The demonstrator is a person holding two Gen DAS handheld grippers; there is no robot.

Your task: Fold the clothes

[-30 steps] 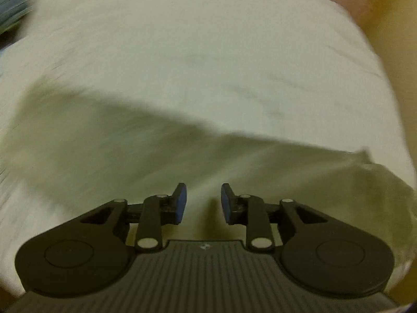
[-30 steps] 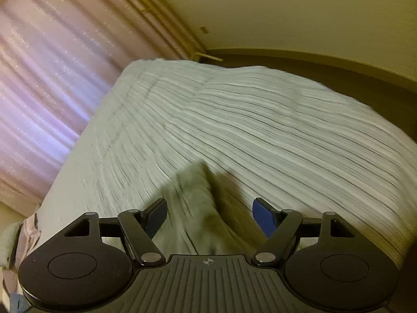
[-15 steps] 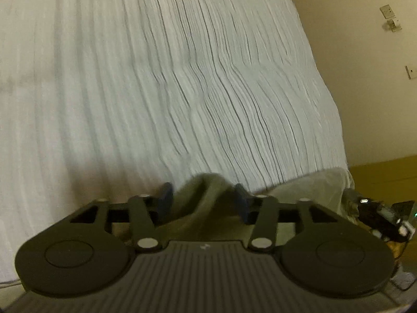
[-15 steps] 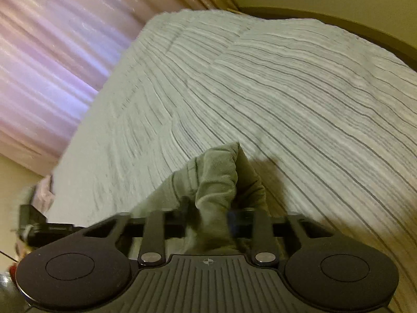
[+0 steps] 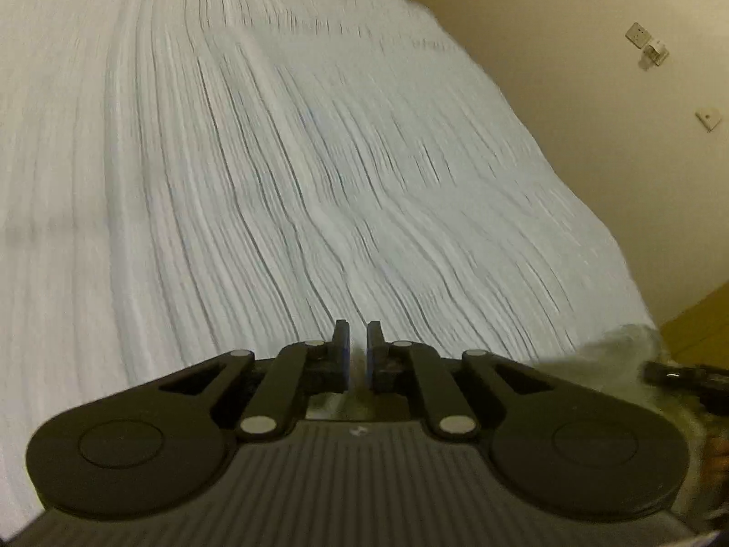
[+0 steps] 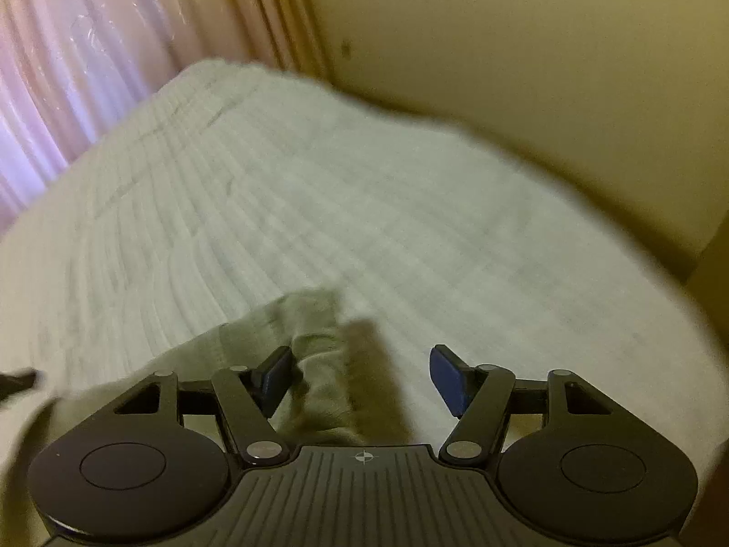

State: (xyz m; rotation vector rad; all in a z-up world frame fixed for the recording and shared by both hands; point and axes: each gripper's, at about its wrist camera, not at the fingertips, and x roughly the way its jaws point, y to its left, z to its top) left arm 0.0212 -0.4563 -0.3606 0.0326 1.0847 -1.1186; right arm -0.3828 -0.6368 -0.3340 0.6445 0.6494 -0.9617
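Note:
An olive-green garment (image 6: pixel 319 342) lies bunched on the white ribbed bedspread (image 6: pixel 433 228). In the right wrist view my right gripper (image 6: pixel 360 364) is open. The cloth's raised fold runs between its fingers, close to the left pad. In the left wrist view my left gripper (image 5: pixel 357 346) has its pads drawn together with only a thin slit between them. A sliver of cloth shows at the fingers' base, and more of the garment (image 5: pixel 606 360) spreads out to the lower right. A dark part of another tool (image 5: pixel 683 371) pokes in beside it.
The bedspread (image 5: pixel 273 159) stretches far ahead of both grippers. A beige wall with sockets (image 5: pixel 647 41) runs along the bed's right side. Pink curtains (image 6: pixel 91 68) hang behind the bed's far left corner. A wooden surface (image 5: pixel 701 319) shows past the bed's near right edge.
My right gripper, shut on the garment's fold half a second ago, has opened and the fold has sunk. My left gripper's fingers have closed from half open. Both views are blurred by motion.

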